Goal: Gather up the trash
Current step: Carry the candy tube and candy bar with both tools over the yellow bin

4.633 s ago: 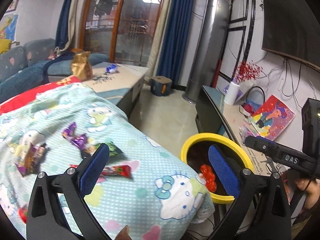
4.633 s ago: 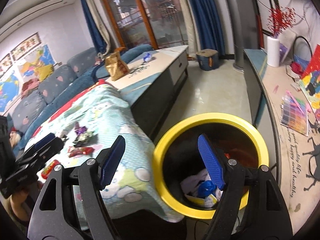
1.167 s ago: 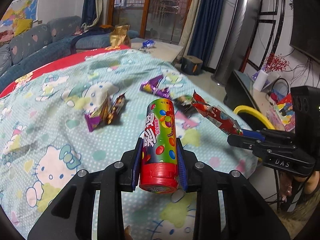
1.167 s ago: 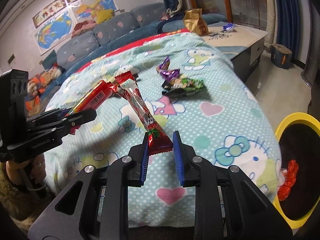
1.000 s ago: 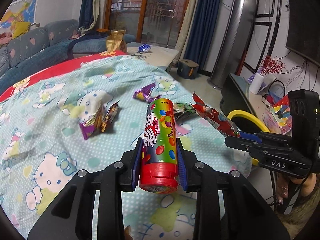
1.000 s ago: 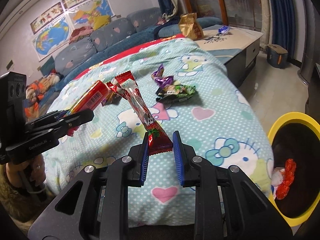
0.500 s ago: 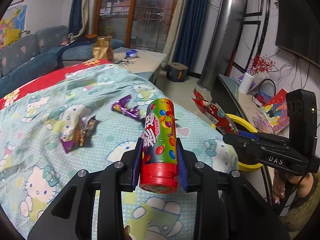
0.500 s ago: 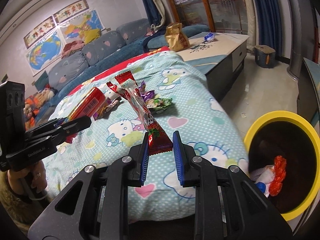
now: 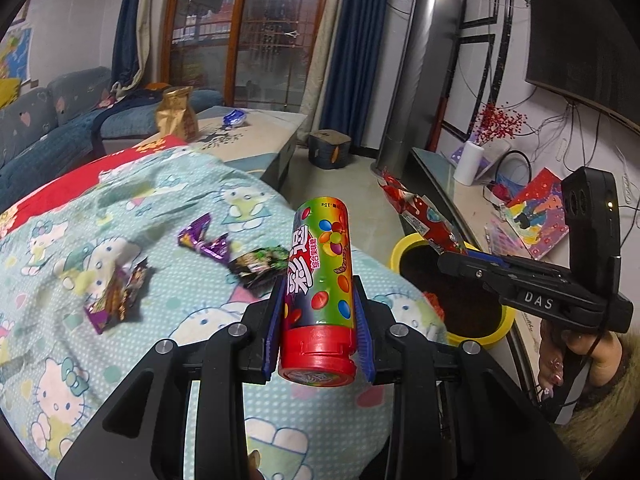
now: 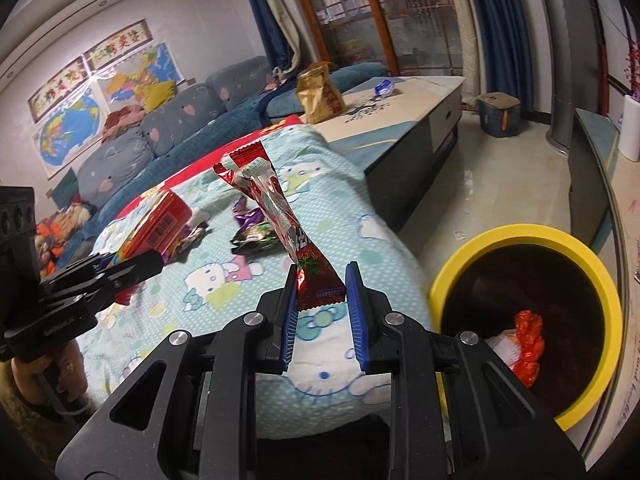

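Note:
My left gripper (image 9: 320,324) is shut on a colourful candy tube with a red cap (image 9: 320,280), held above the bed's edge. My right gripper (image 10: 322,296) is shut on a long red snack wrapper (image 10: 280,216), which stands up from the jaws; that wrapper also shows in the left wrist view (image 9: 420,212), over the bin. The yellow-rimmed trash bin (image 10: 600,300) stands on the floor right of the bed, with red and white trash (image 10: 528,344) inside. The bin also shows in the left wrist view (image 9: 400,244). Several loose wrappers (image 9: 208,240) lie on the bedspread.
The Hello Kitty bedspread (image 9: 80,360) fills the left. A low cabinet (image 10: 420,120) with a gold bag (image 10: 316,96) stands behind it. A TV console (image 9: 440,168) with clutter runs along the right wall. Tiled floor (image 10: 500,184) lies between them.
Both grippers have kept their hold and moved right, off the middle of the bed towards the yellow bin. The bin now looks larger and nearer in both views.

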Demonstrator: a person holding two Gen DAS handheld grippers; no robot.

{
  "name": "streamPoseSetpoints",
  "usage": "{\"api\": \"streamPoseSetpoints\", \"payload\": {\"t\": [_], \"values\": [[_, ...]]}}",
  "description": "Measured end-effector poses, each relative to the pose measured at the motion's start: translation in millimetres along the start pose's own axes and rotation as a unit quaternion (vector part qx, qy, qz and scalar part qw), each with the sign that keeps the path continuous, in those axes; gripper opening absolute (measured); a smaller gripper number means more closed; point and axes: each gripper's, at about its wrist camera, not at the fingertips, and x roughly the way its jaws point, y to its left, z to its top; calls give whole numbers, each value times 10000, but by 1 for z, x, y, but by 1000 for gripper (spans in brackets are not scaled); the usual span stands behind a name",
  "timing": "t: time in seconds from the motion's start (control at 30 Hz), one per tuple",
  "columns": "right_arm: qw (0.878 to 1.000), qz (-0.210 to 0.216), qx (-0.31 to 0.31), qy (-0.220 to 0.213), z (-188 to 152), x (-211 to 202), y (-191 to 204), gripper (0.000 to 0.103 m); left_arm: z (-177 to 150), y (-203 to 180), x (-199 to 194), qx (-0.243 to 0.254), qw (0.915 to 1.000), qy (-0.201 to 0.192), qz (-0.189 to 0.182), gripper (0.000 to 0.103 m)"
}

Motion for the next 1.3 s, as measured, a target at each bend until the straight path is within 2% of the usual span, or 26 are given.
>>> {"api": "streamPoseSetpoints", "payload": {"t": [0.7,1.3], "values": [[9966,-639,413,-312,3,-32,-53,17,12,-52,20,380,9978,-53,-538,30],[9880,-1210,867,-419,3,-50,-97,18,14,-94,42,747,9928,-28,-939,30]]}}
